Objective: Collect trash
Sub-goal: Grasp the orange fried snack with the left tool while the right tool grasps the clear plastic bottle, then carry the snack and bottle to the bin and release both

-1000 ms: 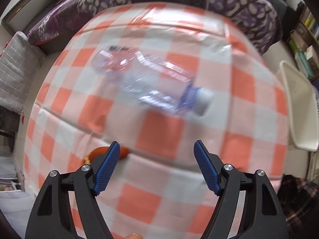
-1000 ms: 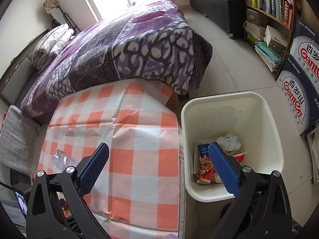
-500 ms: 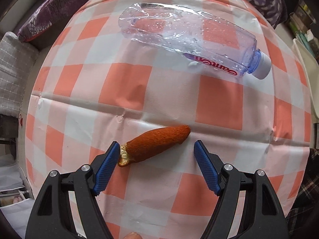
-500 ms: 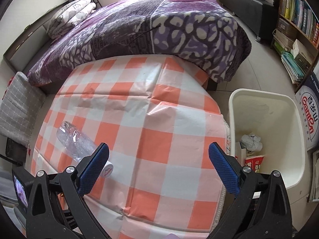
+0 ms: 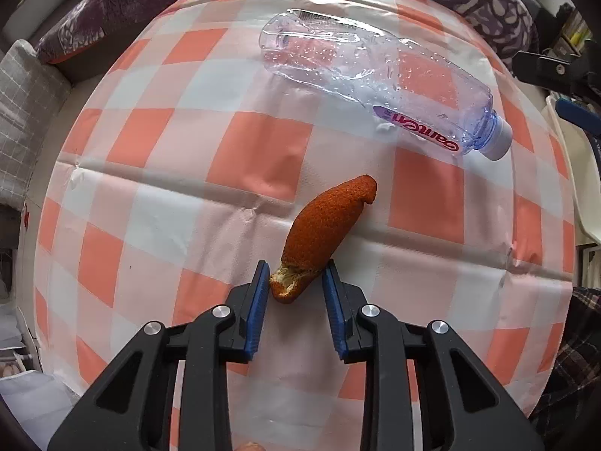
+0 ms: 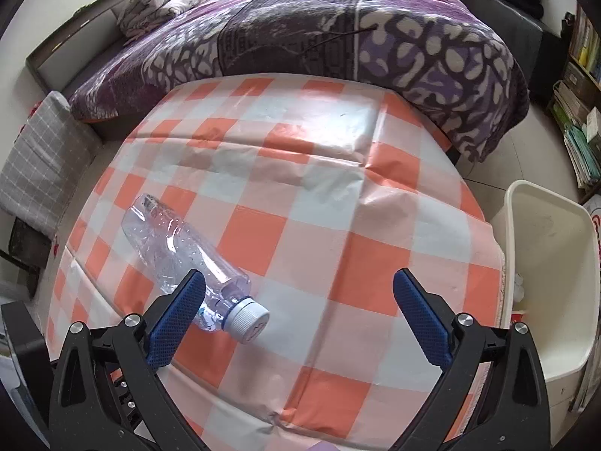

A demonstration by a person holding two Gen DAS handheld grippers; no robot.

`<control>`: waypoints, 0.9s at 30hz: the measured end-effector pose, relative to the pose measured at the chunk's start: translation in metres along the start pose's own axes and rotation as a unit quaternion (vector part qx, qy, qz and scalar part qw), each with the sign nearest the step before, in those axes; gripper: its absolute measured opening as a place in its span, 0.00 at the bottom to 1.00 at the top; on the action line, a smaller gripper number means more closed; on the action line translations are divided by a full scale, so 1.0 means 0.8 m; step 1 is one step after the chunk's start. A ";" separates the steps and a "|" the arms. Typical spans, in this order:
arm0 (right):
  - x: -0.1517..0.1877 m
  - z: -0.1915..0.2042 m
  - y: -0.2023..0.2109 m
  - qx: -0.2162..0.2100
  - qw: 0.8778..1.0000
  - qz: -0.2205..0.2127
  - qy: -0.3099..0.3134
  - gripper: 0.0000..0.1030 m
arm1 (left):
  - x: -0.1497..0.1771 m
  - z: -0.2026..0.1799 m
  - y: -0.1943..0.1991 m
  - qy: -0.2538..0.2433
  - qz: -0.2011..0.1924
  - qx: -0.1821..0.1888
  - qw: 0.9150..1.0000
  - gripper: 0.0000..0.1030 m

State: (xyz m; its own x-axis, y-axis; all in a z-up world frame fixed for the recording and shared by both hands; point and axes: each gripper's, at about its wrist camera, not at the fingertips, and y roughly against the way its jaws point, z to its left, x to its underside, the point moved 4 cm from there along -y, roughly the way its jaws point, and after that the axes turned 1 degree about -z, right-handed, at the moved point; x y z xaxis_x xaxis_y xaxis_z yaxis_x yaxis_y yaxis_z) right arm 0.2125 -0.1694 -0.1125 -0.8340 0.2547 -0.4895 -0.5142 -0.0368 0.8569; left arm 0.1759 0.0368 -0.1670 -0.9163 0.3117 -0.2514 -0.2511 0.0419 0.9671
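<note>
An orange peel lies on the orange-and-white checked tablecloth. My left gripper is shut on the near end of the peel. A clear plastic bottle with a white cap lies on its side beyond the peel; it also shows in the right wrist view. My right gripper is open and empty above the table, its left finger over the bottle's neck. A white trash bin stands on the floor right of the table.
A bed with a purple patterned blanket lies behind the table. A grey checked cushion sits at the left. Bookshelves stand at the far right. The right gripper's body shows in the left wrist view.
My left gripper has moved forward over the peel and closed its jaws on it. My right gripper has swung left from the bin to over the table, close to the bottle.
</note>
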 end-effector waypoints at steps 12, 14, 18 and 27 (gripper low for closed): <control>0.000 0.086 -0.046 -0.022 0.991 0.015 0.133 0.93 | 0.002 0.061 0.044 0.082 -0.048 0.012 0.995 0.28; 0.003 0.094 -0.051 -0.022 0.989 0.014 0.145 0.89 | 0.001 0.071 0.053 0.097 -0.060 0.012 0.993 0.28; 0.004 0.105 -0.049 -0.015 0.989 -0.002 0.147 0.57 | -0.002 0.082 0.068 0.129 -0.080 0.007 0.988 0.28; -0.016 0.091 0.004 -0.058 0.992 -0.066 0.088 0.54 | -0.021 0.102 0.100 0.187 -0.134 -0.013 0.973 0.28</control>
State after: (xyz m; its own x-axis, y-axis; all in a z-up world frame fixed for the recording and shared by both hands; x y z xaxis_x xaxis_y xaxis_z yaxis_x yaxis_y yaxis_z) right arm 0.2363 -0.1021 -0.0920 -0.7744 0.0926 -0.6258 -0.6326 -0.1288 0.7637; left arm 0.1963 0.1121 -0.0822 -0.8651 -0.0754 -0.4959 -0.4999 0.0489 0.8647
